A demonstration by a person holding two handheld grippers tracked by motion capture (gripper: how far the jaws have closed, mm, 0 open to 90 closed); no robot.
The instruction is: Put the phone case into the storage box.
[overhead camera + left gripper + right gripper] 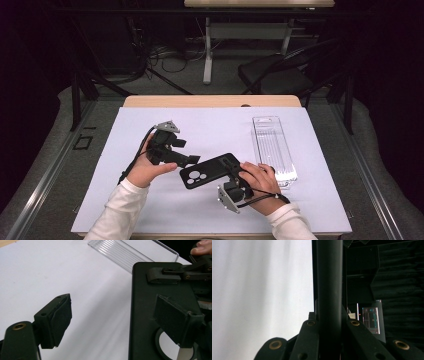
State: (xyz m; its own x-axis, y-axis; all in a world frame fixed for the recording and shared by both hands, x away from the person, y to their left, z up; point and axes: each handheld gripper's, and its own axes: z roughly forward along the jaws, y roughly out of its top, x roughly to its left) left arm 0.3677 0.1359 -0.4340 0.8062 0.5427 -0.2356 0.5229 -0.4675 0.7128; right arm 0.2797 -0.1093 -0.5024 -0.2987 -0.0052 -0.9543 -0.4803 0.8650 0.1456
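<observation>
Two grippers, right gripper [234,169] clamping unbranded phone case [210,170]

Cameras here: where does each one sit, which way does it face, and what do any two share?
High view: above the person's side, looking forward and down; both forearms, left gripper, right gripper.
Left gripper view: along open jaws toward phone case, clear tray.
Right gripper view: along jaws clamping case edge.
All share the case.

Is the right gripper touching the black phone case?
Touching. In the right gripper view the right gripper has its jaws clamped on the phone case edge, no gap.
</observation>
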